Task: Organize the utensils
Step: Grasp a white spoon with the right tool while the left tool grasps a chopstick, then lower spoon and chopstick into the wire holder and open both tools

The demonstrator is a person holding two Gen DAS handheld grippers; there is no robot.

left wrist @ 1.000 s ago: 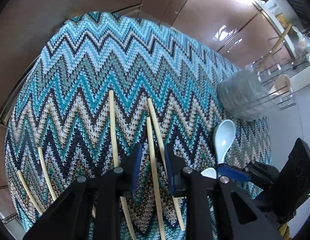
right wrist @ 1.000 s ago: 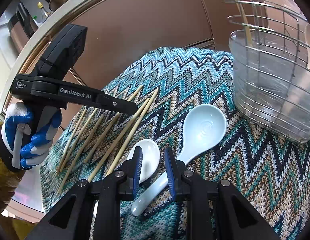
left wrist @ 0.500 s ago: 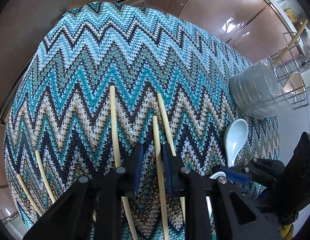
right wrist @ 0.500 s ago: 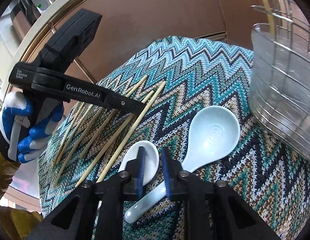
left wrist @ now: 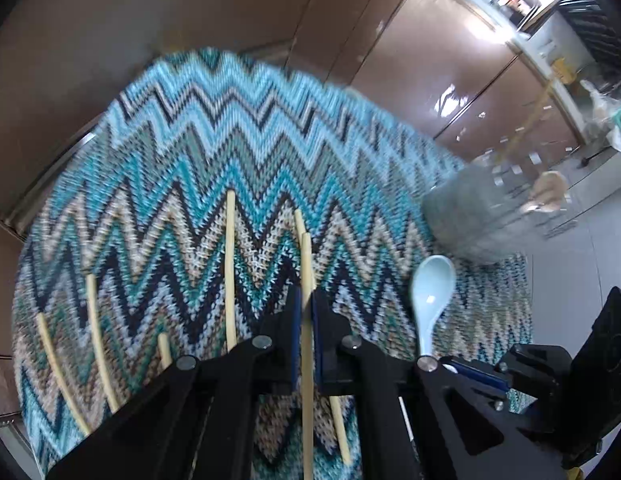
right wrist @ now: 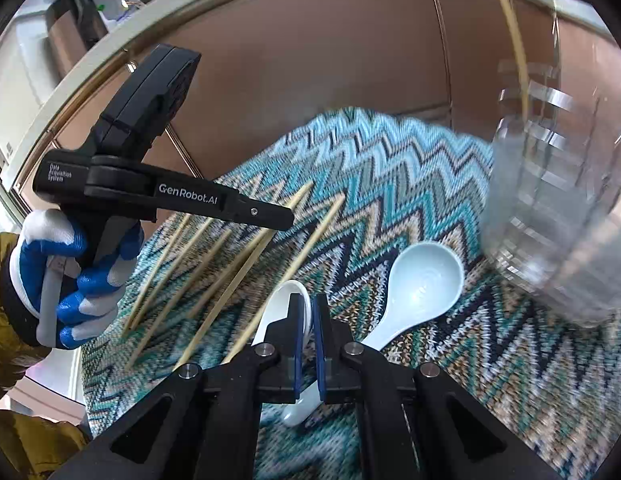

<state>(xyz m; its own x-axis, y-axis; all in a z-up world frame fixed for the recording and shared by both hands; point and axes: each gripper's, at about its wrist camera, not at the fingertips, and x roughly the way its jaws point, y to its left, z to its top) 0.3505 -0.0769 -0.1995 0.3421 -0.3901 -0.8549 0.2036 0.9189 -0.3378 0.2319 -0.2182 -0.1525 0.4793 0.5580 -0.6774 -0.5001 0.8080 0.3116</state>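
My left tongs (left wrist: 305,312) hide the middle of the chopstick (left wrist: 306,264) between them. Utensil rack (right wrist: 558,200) is motion-blurred and cut by the frame edge; can't read its contents. Small spoon (right wrist: 278,304) sits half hidden behind my right tongs (right wrist: 305,320); grip on it unclear.

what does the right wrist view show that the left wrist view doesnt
Only the right wrist view shows the gloved left hand holding the left tongs from the side, and the white spoon between the right tongs, closed on its rim. Only the left wrist view shows the left tongs shut on a chopstick head-on. Both show the blue spoon, the zigzag mat, loose chopsticks and the blurred clear holder.
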